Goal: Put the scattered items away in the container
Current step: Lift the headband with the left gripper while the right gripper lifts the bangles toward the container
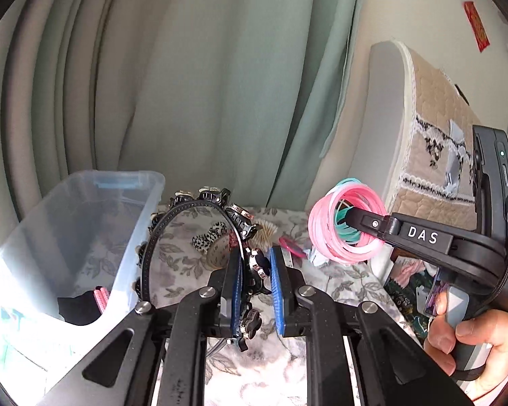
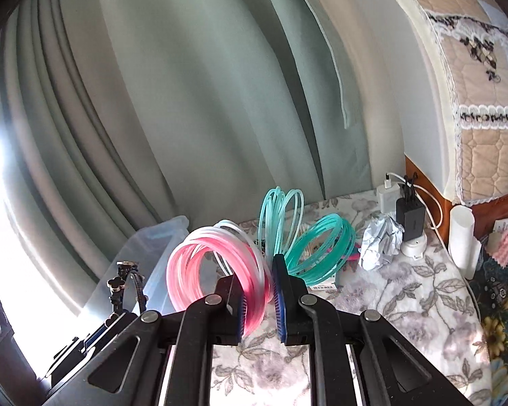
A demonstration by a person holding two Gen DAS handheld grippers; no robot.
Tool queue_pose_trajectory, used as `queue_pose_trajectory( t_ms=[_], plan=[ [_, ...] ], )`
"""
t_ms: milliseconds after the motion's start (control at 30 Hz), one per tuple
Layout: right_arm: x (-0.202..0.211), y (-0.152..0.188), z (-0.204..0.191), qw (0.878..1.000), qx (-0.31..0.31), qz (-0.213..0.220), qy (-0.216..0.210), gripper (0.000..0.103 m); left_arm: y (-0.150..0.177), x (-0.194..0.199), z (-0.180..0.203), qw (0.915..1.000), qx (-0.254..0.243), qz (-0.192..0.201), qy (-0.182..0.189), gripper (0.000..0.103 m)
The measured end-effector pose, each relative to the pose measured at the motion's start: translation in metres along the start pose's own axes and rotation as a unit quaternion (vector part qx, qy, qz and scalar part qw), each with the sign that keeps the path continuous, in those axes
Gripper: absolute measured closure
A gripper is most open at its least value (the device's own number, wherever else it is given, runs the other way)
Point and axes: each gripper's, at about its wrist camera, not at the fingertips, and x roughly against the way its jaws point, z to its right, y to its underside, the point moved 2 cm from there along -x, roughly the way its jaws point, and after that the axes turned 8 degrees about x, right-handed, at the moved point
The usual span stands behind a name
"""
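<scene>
My left gripper is shut on a black headband studded with clover charms and holds it raised, just right of the clear plastic bin. My right gripper is shut on a bundle of pink, white and teal plastic rings; it also shows in the left wrist view holding the rings in the air to the right. The bin holds a dark item and a pink one. The headband shows at lower left of the right wrist view.
On the floral cloth lie a leopard scrunchie, a bristly brush and a pink item. Crumpled paper, chargers and a white cylinder stand at right. Curtains hang behind.
</scene>
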Motion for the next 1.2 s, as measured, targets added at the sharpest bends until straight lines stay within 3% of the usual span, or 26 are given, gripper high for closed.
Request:
queue_pose_trajectory(
  t_ms=[500,1200],
  plan=[
    [0.047,-0.02,-0.065,0.996,0.064,0.055,-0.034,0.088,-0.028,0.068,-0.026,0.9952,0.03,0.093,-0.009,0.086],
    [0.017,-0.003,-0.145,0.985,0.145,0.03,-0.093,0.088,-0.031,0.089,-0.101,0.9856,0.101,0.126,-0.049,0.086]
  ],
)
